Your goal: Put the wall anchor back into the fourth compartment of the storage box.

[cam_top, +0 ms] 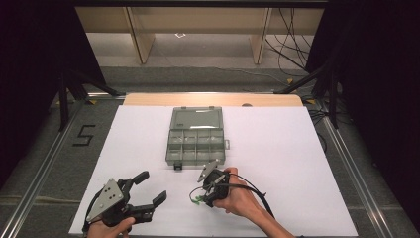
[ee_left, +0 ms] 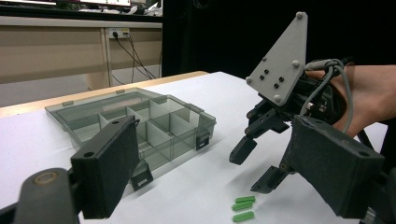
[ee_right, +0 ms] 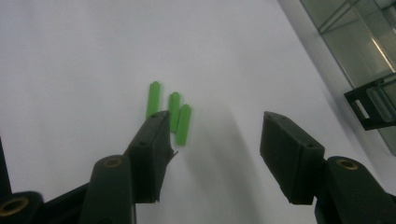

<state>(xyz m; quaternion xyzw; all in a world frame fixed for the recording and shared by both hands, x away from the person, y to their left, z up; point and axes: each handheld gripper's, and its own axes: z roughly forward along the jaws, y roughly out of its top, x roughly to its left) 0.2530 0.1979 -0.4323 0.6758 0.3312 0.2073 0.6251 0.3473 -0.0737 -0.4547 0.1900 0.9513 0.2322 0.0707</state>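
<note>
Three small green pegs lie side by side on the white tabletop. My right gripper hangs open just over them, its left jaw tip at the pegs and the other jaw wide to the right. In the high view the right gripper sits near the front centre, with the green pegs at its tips. My left gripper is open at the front left, holding nothing. From the left gripper view I see the right gripper above the pegs.
A clear grey compartment box lies open at the table's middle, its lid folded back and its cells empty. Its black latch sits close to my right jaw. A wooden edge borders the far side.
</note>
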